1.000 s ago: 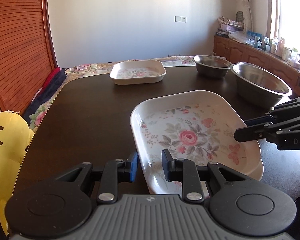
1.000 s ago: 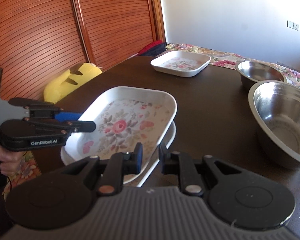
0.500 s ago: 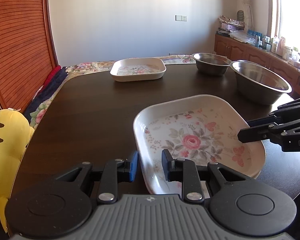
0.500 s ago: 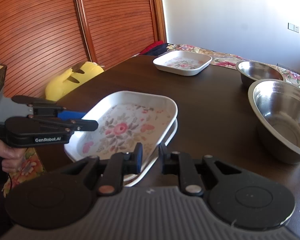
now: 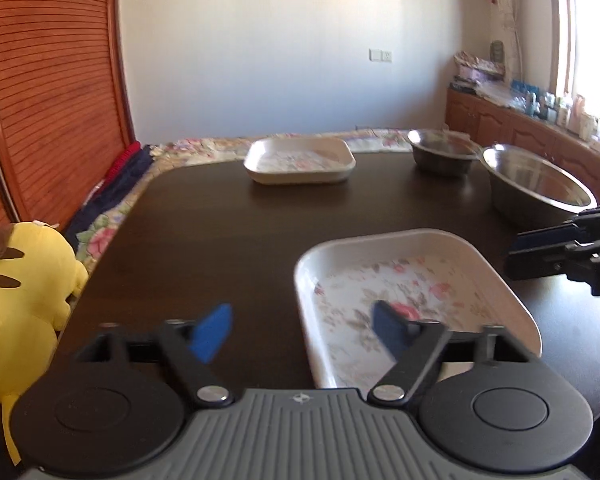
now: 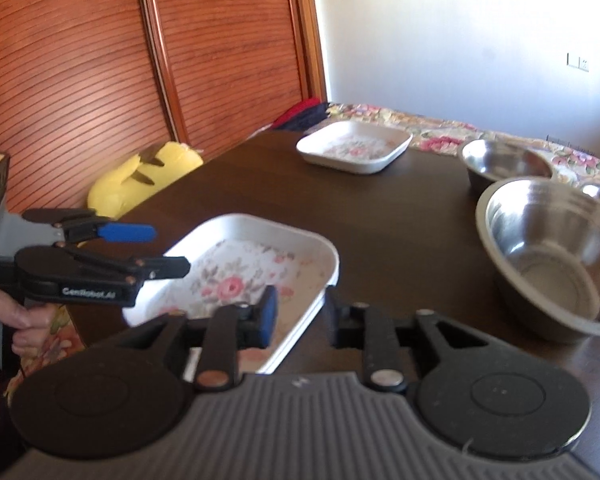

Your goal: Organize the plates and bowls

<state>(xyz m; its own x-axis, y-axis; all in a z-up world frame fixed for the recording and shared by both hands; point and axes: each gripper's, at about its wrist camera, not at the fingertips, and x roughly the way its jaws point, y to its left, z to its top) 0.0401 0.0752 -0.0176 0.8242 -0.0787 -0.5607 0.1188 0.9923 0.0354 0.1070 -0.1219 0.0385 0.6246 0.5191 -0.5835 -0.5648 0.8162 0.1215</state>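
Observation:
A white floral plate [image 5: 416, 292] lies on the dark table, stacked on another one whose rim shows in the right wrist view [image 6: 244, 276]. My left gripper [image 5: 304, 330] is open, its jaws either side of the plate's near left rim. My right gripper [image 6: 300, 314] is open over the plate's near right corner. A second floral plate [image 5: 300, 160] sits at the far side [image 6: 354, 148]. Two steel bowls stand at the right: a large one [image 5: 538, 186] [image 6: 556, 252] and a smaller one [image 5: 442, 152] [image 6: 504, 160].
A yellow plush toy [image 5: 24, 292] sits off the table's left edge. A floral cloth [image 6: 440, 132] lies beyond the far edge. Wooden slatted doors [image 6: 140, 80] stand at the left. A cluttered cabinet [image 5: 540, 128] runs along the right wall.
Both grippers have opened and let go of the floral plate, which now rests lower on the stack. Both grippers have drawn back slightly.

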